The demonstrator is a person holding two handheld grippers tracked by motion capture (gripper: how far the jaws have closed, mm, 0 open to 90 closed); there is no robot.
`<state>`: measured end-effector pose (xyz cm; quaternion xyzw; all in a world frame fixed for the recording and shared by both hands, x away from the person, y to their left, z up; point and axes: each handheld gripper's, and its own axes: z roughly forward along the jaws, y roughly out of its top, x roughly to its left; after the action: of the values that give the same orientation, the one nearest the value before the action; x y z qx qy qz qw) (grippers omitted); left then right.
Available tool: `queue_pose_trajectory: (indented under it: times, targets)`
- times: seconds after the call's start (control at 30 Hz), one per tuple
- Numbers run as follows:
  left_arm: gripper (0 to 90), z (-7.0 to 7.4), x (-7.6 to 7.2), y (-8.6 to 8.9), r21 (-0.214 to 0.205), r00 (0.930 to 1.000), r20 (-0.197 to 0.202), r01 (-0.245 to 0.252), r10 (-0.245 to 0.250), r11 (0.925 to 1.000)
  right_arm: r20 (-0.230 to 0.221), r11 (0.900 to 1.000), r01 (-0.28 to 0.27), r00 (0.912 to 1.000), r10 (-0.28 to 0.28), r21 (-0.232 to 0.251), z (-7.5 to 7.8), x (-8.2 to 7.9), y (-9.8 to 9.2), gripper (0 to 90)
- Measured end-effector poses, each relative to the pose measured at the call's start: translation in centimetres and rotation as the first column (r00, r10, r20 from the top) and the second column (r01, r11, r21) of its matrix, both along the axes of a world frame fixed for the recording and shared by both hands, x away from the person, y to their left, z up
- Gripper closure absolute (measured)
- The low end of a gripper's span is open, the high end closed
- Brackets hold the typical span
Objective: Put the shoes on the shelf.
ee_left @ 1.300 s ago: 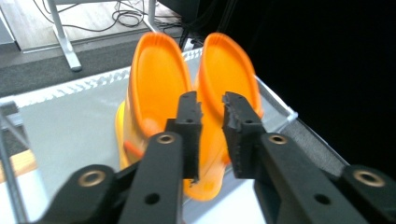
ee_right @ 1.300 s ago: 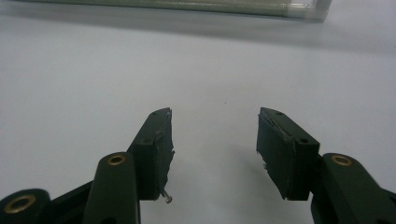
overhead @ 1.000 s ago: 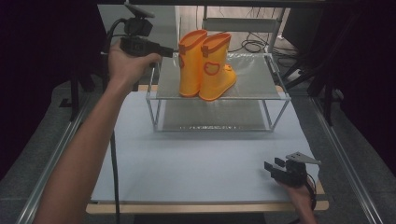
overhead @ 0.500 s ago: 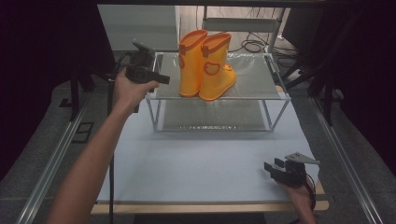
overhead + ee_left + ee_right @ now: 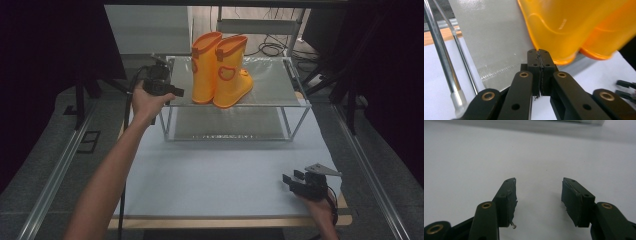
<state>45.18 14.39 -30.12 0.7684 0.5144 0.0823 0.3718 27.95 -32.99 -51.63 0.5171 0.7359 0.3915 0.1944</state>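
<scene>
Reading no brand or writing on the yellow rubber boots (image 5: 220,70); we note smooth, glossy shafts with orange trim. They stand on a clear-topped wire-frame rack (image 5: 295,102), just ahead and right of our left tool (image 5: 176,92), jaws pressed together, empty, at the rack's left edge. Our right tool (image 5: 286,180) rests with jaws apart, empty, on the open pale surface (image 5: 220,175), well apart from the boots.
</scene>
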Motion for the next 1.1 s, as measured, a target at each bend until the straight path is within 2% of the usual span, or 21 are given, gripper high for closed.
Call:
queue_pose_trajectory:
  times: [0.13, 0.2, 0.33, 0.5, 0.67, 0.8, 0.9, 1.1]
  targets:
    - [89.7, -0.8, 1.0, -0.6, 0.004, 1.0000, -0.004, -0.007, 0.007, 1.0000, -0.001, 1.0000, 0.005, 1.0000, -0.005, 0.004, 0.0, 0.0, -0.1, 45.2]
    - [89.8, -1.2, 1.5, -1.2, -0.008, 1.0000, -0.007, -0.001, 0.001, 1.0000, 0.000, 1.0000, 0.006, 1.0000, -0.006, 0.001, 0.0, 0.0, -0.2, 45.2]
    - [90.0, -1.3, 1.7, -1.7, -0.018, 0.9999, -0.009, 0.014, -0.015, 0.9997, -0.003, 0.9999, 0.011, 0.9999, -0.011, 0.003, -0.1, 0.0, -0.4, 45.2]
    - [90.0, -1.5, 1.9, -1.9, -0.031, 0.9999, -0.011, 0.008, -0.008, 0.9995, -0.002, 0.9999, 0.012, 0.9999, -0.012, 0.003, -0.2, 0.0, -0.4, 45.3]
    - [90.0, -1.5, 1.9, -2.0, -0.034, 0.9998, -0.010, 0.014, -0.014, 0.9993, -0.012, 0.9999, 0.014, 0.9998, -0.013, 0.006, -0.3, 0.1, -0.4, 45.2]
    - [90.0, -1.3, 1.8, -2.0, -0.072, 0.9992, -0.015, 0.037, -0.038, 0.9967, -0.012, 0.9998, 0.017, 0.9998, -0.017, 0.010, -0.4, 0.1, -0.4, 45.3]
    - [90.0, -1.1, 1.6, -2.6, -0.048, 0.9989, -0.005, 0.046, -0.047, 0.9978, -0.014, 0.9996, 0.021, 0.9997, -0.020, 0.018, -0.3, 0.2, -0.5, 45.3]
    - [90.0, -0.9, 1.2, -3.3, -0.060, 0.9979, -0.002, 0.064, -0.065, 0.9961, -0.011, 0.9996, 0.016, 0.9998, -0.016, 0.022, -0.3, 0.2, -0.3, 45.3]
